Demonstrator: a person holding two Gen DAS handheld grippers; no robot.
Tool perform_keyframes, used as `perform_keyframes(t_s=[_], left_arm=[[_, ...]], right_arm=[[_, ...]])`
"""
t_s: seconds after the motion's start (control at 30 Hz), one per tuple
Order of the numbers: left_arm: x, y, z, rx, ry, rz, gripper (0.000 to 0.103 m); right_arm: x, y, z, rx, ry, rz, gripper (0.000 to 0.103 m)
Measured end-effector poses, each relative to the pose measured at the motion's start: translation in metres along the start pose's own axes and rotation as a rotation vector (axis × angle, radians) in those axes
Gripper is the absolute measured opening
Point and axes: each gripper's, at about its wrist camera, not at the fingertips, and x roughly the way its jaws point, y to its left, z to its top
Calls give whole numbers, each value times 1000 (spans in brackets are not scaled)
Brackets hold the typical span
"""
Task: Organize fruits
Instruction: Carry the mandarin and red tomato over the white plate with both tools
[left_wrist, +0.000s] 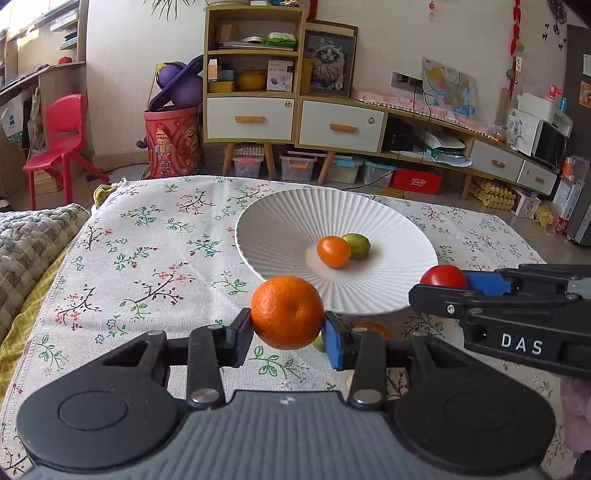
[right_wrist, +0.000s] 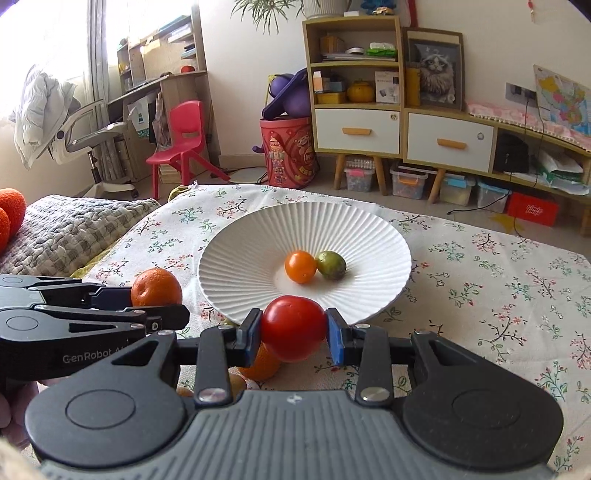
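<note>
A white ribbed plate (left_wrist: 295, 218) (right_wrist: 258, 240) sits on the floral tablecloth and holds a small orange fruit (left_wrist: 333, 252) (right_wrist: 300, 266) and a green fruit (left_wrist: 357, 245) (right_wrist: 332, 264) side by side. My left gripper (left_wrist: 288, 326) is shut on a mandarin orange (left_wrist: 287, 312) (right_wrist: 156, 287), held above the cloth at the plate's near rim. My right gripper (right_wrist: 293, 328) is shut on a red tomato (right_wrist: 293, 328) (left_wrist: 443, 276), also just before the near rim. The two grippers are side by side.
More fruit lies on the cloth beneath the grippers: an orange one (right_wrist: 260, 363) (left_wrist: 373, 328) and a partly hidden green one (left_wrist: 318, 343). A grey quilt (right_wrist: 74, 229) lies left of the table. Shelves, drawers and a red chair (left_wrist: 61, 140) stand behind.
</note>
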Motion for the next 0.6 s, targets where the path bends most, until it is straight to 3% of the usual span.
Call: perform_keyframes(t_s=[0.6], left_arm=[[50,-29,23,31,34,-28,26]], right_arm=[[35,-36,21,15,28,3,33]])
